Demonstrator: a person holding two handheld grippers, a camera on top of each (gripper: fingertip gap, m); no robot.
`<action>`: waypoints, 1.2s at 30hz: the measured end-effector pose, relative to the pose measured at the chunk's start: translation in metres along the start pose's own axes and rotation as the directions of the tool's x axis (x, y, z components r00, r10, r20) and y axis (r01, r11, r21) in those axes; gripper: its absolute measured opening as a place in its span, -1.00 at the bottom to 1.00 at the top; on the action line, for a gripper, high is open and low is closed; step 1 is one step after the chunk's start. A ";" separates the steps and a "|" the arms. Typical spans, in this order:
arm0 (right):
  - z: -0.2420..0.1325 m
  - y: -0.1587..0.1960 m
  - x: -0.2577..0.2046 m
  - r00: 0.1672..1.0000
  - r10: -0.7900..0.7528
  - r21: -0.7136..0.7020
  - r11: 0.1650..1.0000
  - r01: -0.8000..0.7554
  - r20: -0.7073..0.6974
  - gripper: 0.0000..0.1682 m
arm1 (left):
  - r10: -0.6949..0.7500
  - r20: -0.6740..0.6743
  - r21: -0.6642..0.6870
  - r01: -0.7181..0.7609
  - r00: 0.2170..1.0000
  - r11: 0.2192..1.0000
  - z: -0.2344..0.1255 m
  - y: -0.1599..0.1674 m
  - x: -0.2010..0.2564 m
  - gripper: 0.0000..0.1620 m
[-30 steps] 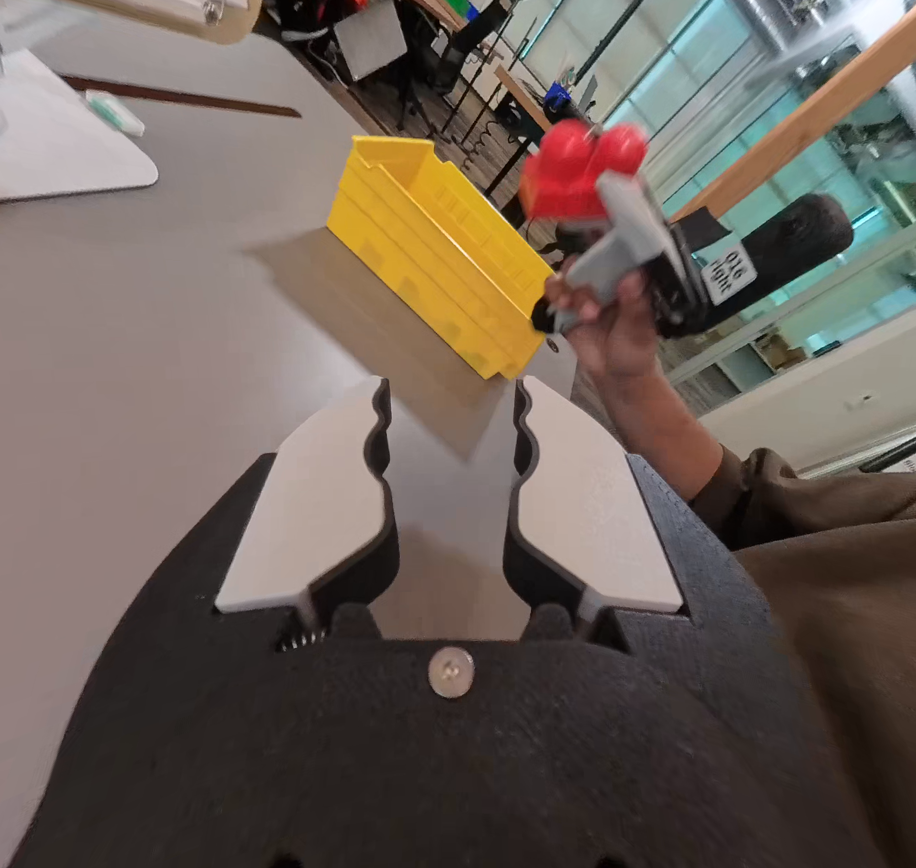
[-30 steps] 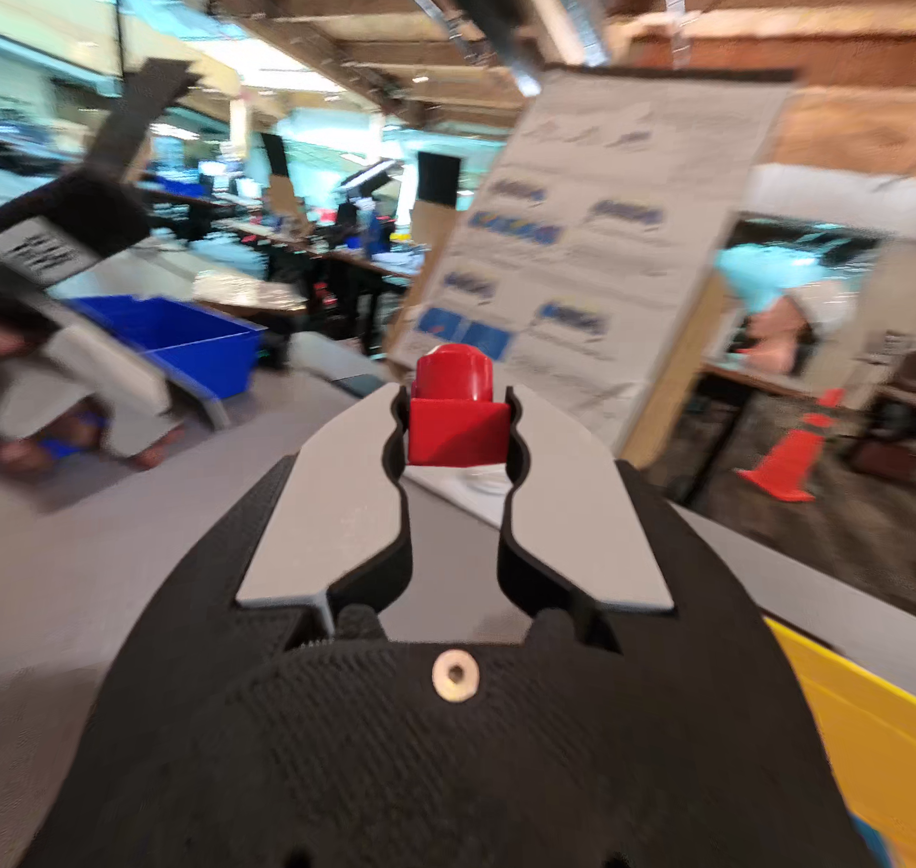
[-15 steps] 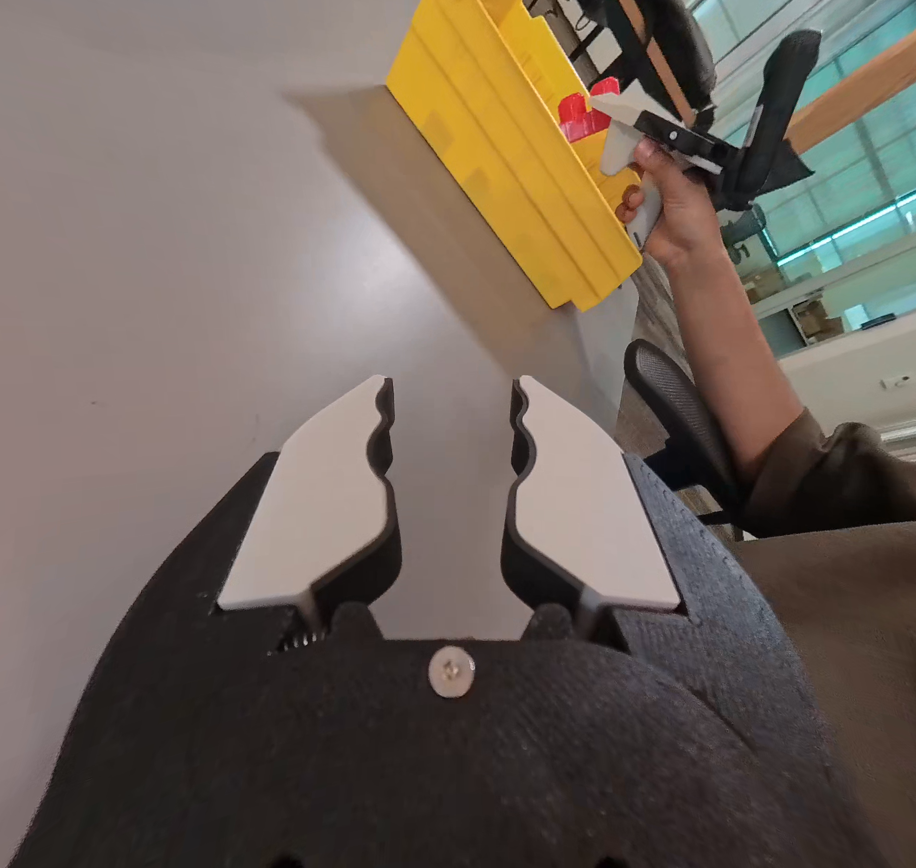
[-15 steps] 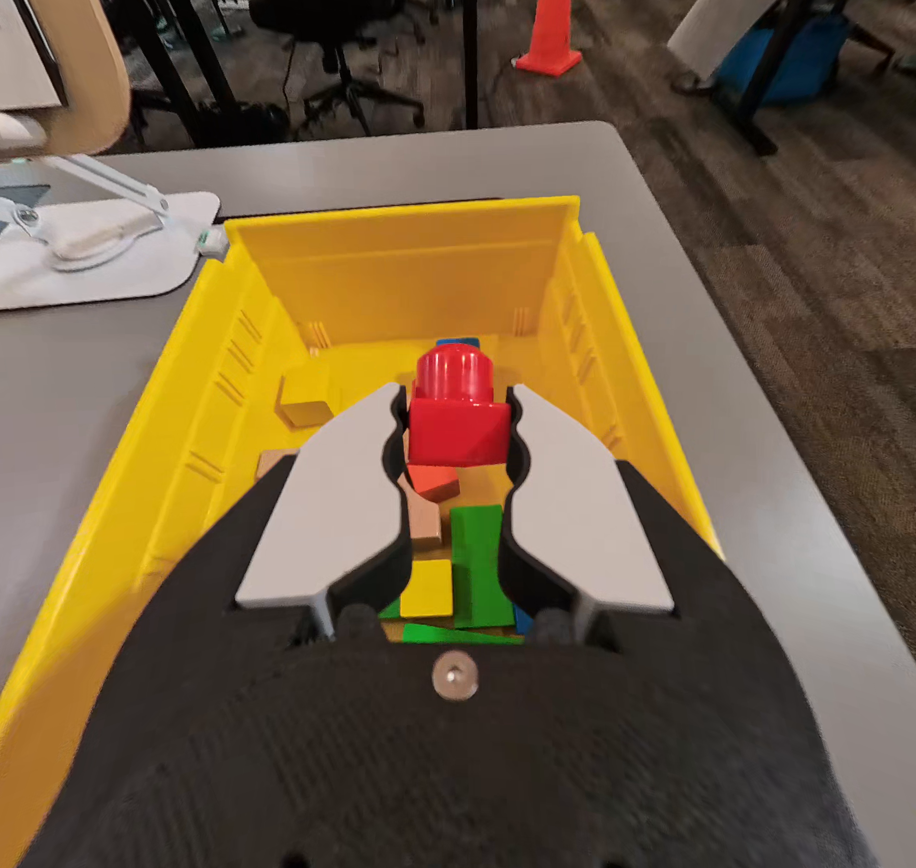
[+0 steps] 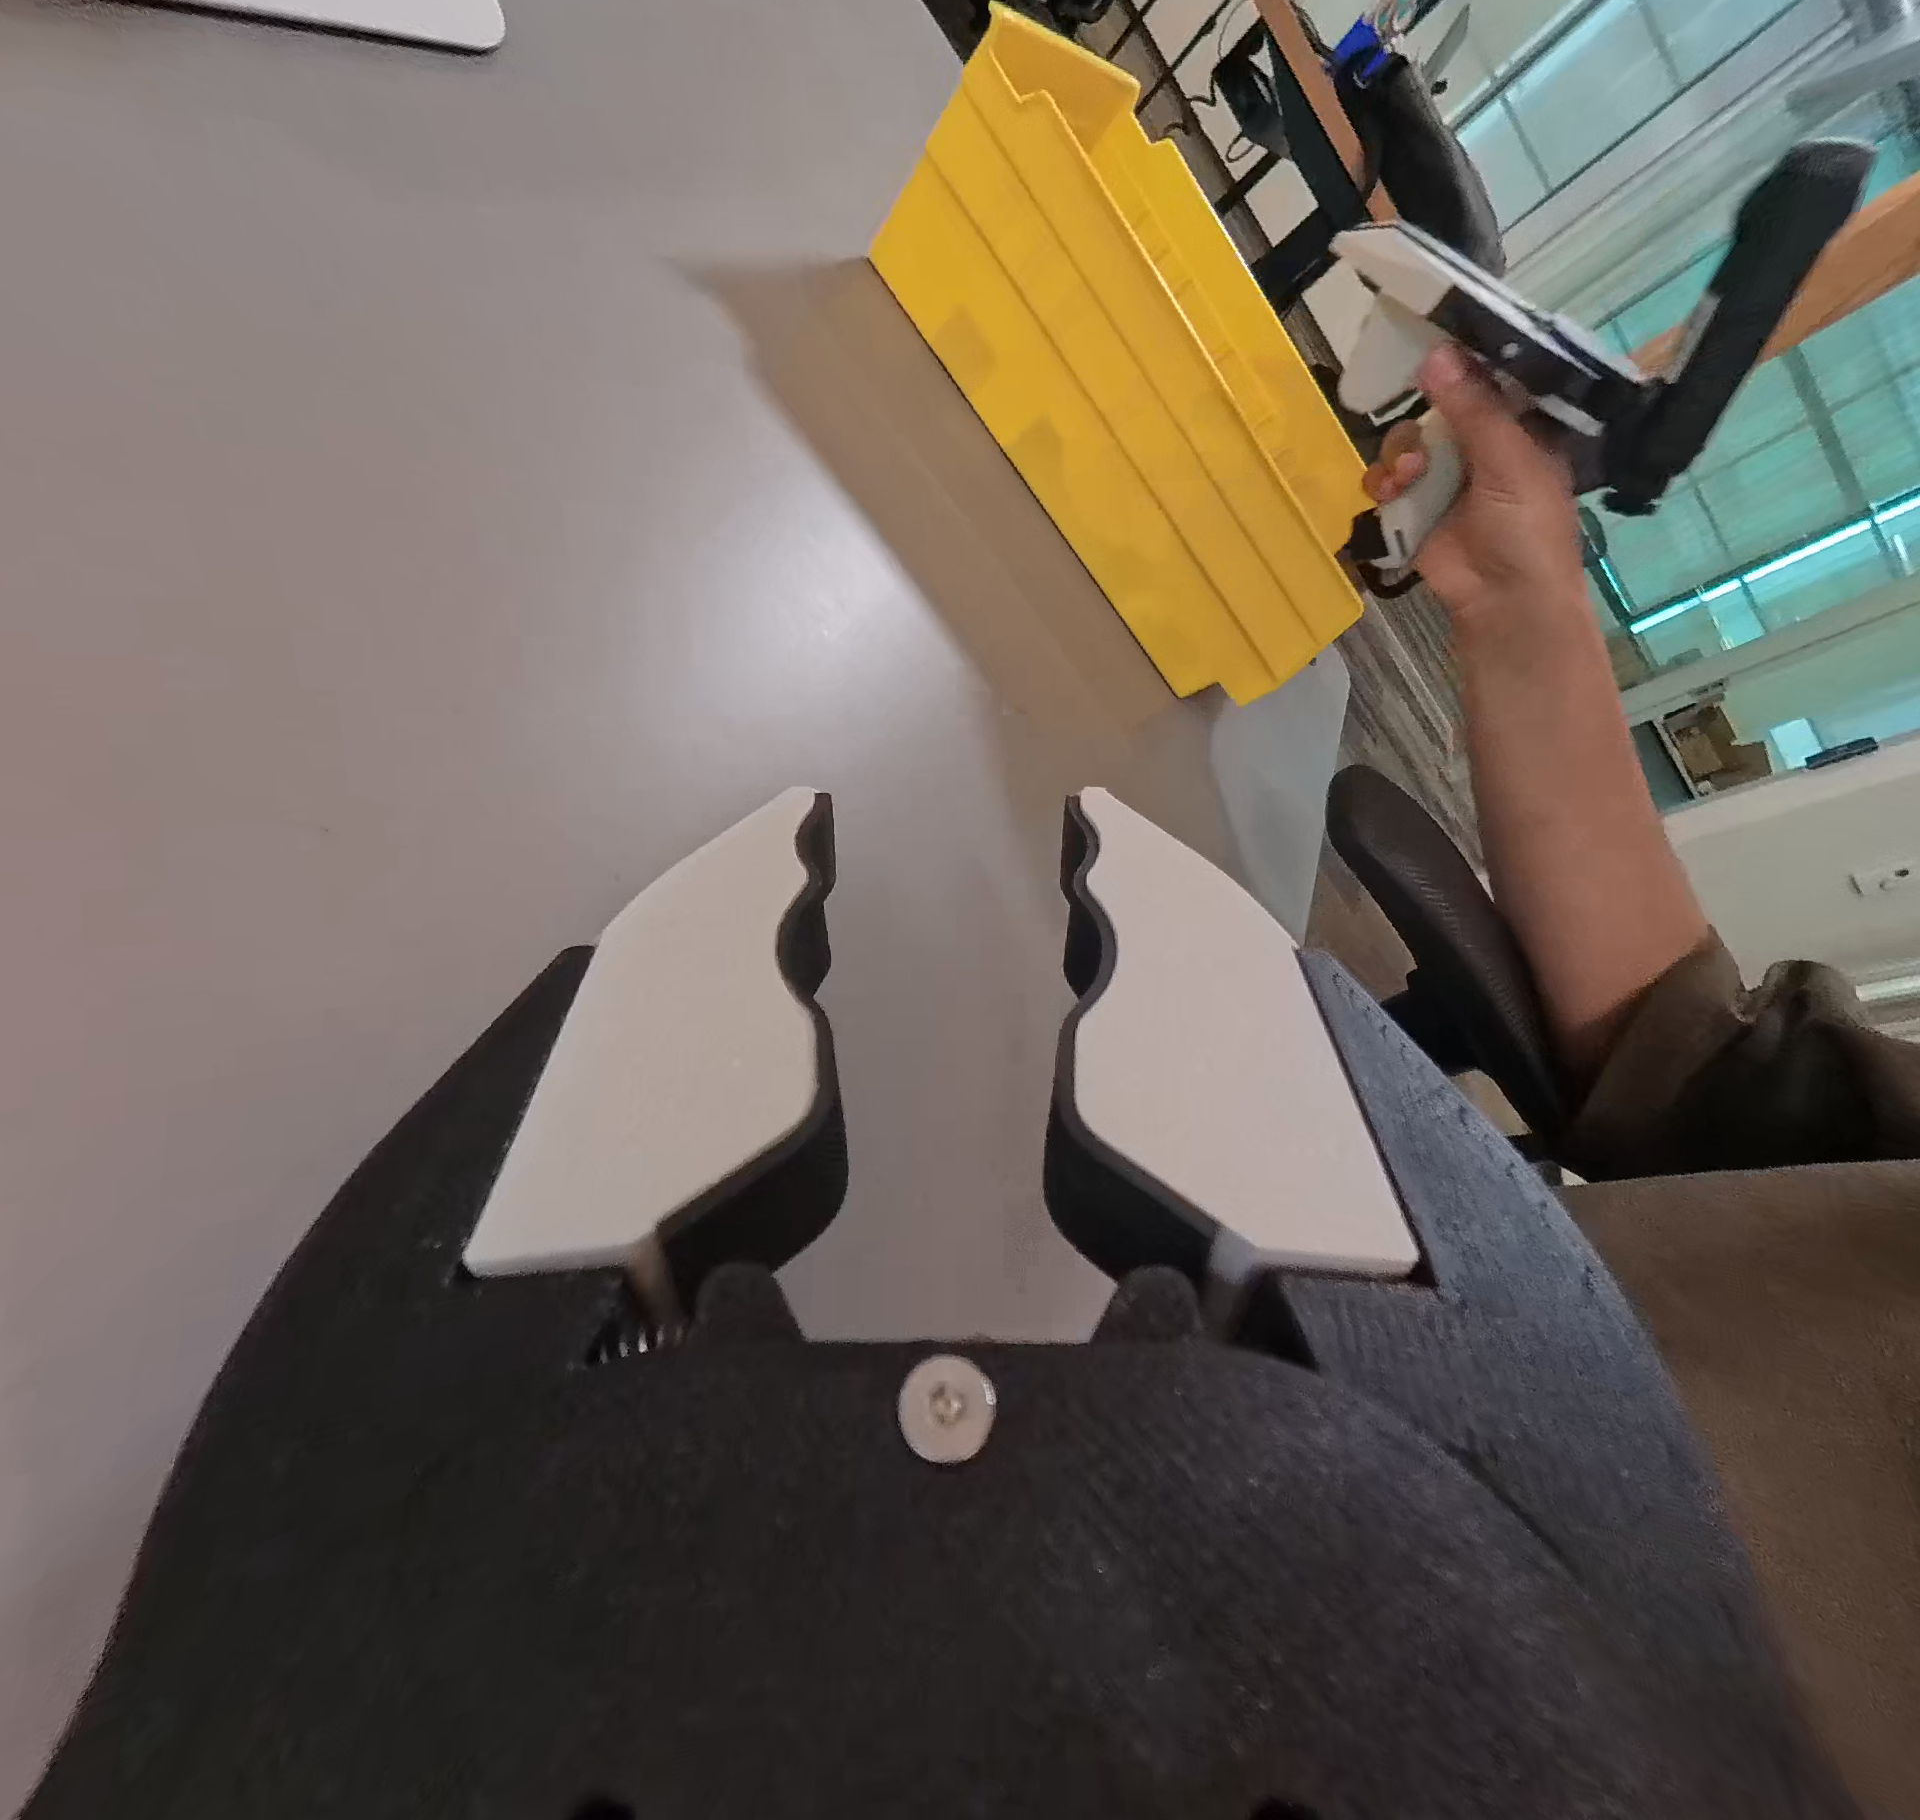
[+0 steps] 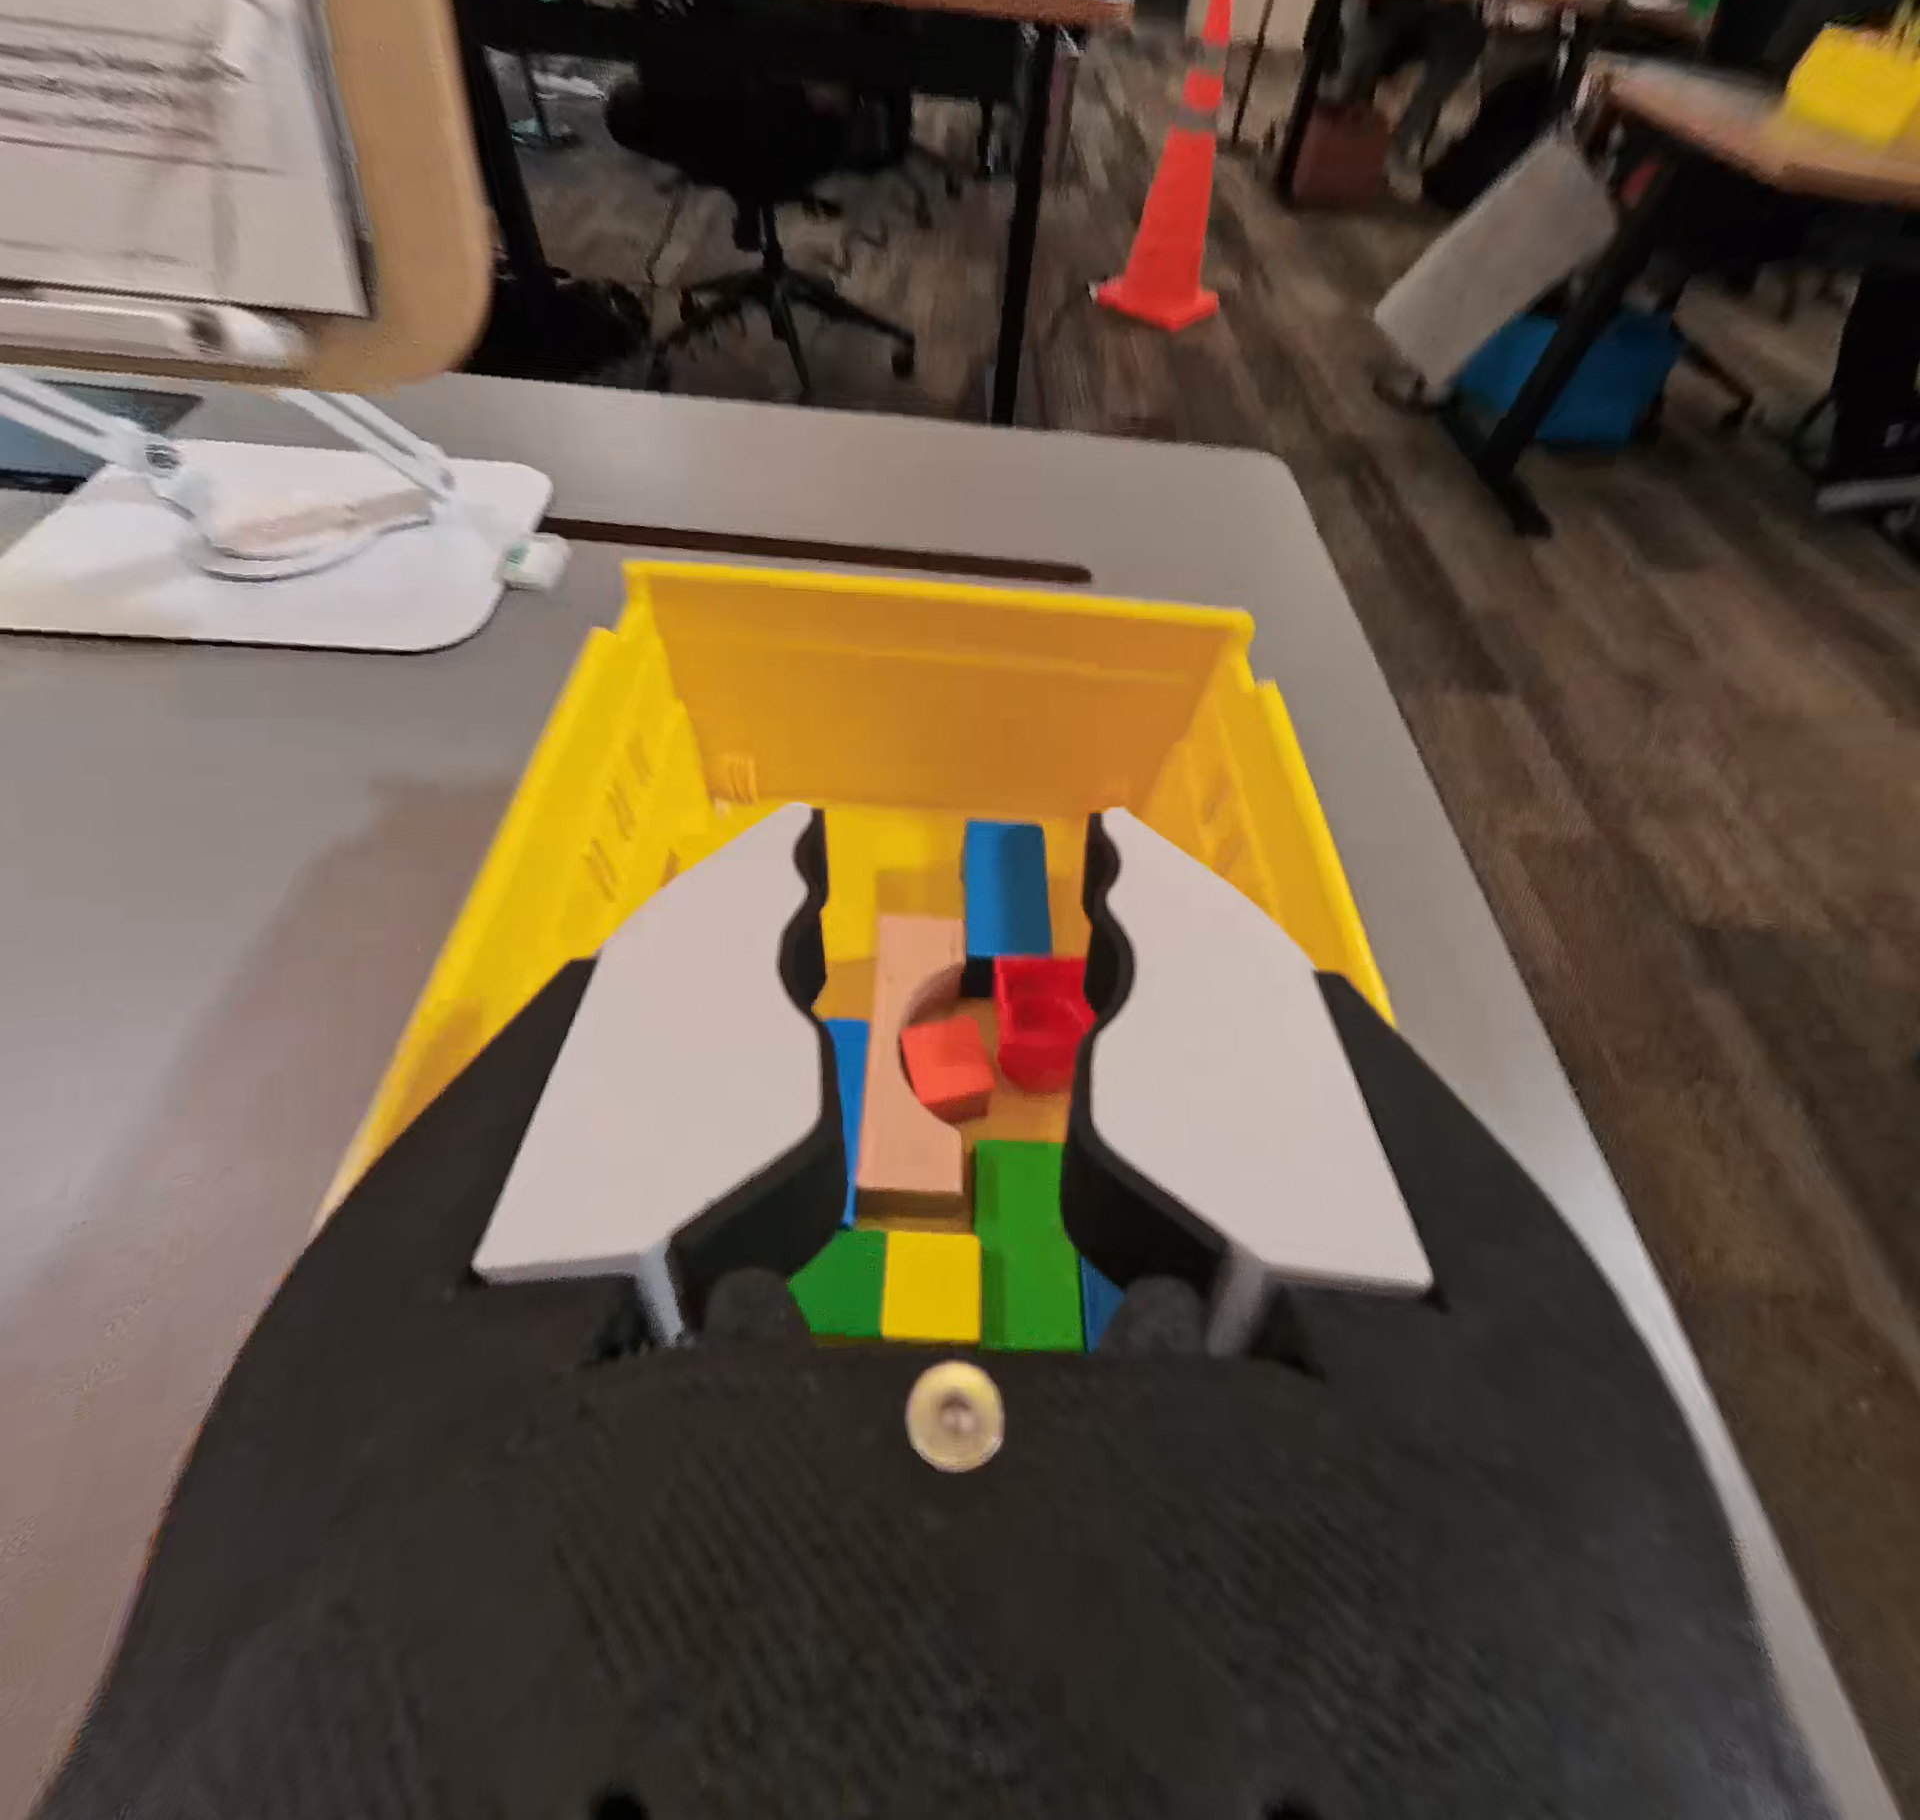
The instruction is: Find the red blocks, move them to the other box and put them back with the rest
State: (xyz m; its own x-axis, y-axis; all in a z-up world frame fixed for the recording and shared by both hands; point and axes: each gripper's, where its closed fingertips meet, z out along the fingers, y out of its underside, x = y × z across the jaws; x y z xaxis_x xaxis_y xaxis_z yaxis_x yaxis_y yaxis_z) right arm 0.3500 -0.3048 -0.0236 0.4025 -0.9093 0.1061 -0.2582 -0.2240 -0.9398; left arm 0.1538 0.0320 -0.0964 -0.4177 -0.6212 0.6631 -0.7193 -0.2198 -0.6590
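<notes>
My right gripper [image 6: 954, 830] is open and empty above the yellow box [image 6: 935, 690]. A red block [image 6: 1039, 1022] lies on its side in the box among several blue, green, yellow and tan blocks, next to an orange-red block [image 6: 945, 1064]. My left gripper [image 5: 945, 809] is open and empty over the grey table. In the left wrist view the yellow box [image 5: 1091, 336] stands at the table's right edge, with the right gripper [image 5: 1455, 284] held by a hand above its near end.
A white stand base [image 6: 270, 544] sits on the grey table [image 6: 208, 835] left of the box, under a board [image 6: 187, 108]. The table's right edge runs close to the box. An orange cone [image 6: 1174, 181], chairs and desks stand on the floor beyond. Left tips to right tips: about 40 centimeters.
My right gripper swung over the yellow box, opened and let go of the red block, which now lies in the box. The left gripper stayed open over the table.
</notes>
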 end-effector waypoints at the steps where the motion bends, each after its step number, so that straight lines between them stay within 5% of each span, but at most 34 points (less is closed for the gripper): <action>1: -0.005 -0.011 -0.012 0.999 -0.037 0.022 0.999 0.037 0.018 -0.44 | 0.004 0.006 0.006 -0.004 1.000 1.000 0.000 -0.001 -0.001 -0.47; 8: -0.033 -0.054 -0.116 0.954 -0.263 0.124 0.961 0.246 0.147 -0.49 | 0.074 0.086 0.026 -0.077 0.994 0.997 -0.003 -0.006 -0.004 -0.51; 16: -0.038 -0.039 -0.208 0.881 -0.330 0.177 0.942 0.285 0.339 -0.51 | 0.192 0.179 -0.003 -0.195 0.965 0.981 -0.003 -0.004 -0.007 -0.52; 20: -0.022 -0.010 -0.223 0.847 -0.436 0.113 0.899 0.422 0.304 -0.54 | 0.234 0.204 -0.035 -0.231 0.951 0.972 -0.002 -0.001 -0.010 -0.52; 26: -0.024 0.013 -0.269 0.805 -0.365 0.156 0.931 0.331 0.468 -0.54 | 0.289 0.316 -0.046 -0.289 0.904 0.956 -0.016 -0.013 -0.023 -0.53; 29: -0.025 0.028 -0.292 0.759 -0.401 0.177 0.915 0.364 0.512 -0.55 | 0.372 0.519 -0.077 -0.392 0.770 0.917 -0.067 -0.048 -0.040 -0.49; 34: -0.028 0.039 -0.310 0.694 -0.477 0.218 0.875 0.432 0.538 -0.54 | 0.317 0.877 -0.104 -0.503 0.360 0.858 -0.223 -0.109 -0.072 -0.53; 36: -0.028 0.041 -0.312 0.686 -0.482 0.217 0.872 0.440 0.544 -0.54 | 0.270 0.907 -0.118 -0.421 0.323 0.899 -0.262 -0.099 -0.092 -0.53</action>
State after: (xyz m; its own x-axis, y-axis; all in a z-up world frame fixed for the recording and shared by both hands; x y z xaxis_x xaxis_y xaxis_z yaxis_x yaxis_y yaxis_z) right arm 0.1893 -0.0399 -0.0863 0.8789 -0.3252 0.3489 0.1428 -0.5186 -0.8430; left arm 0.1179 0.3077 0.0009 0.1736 -0.9425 -0.2857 -0.5365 0.1527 -0.8299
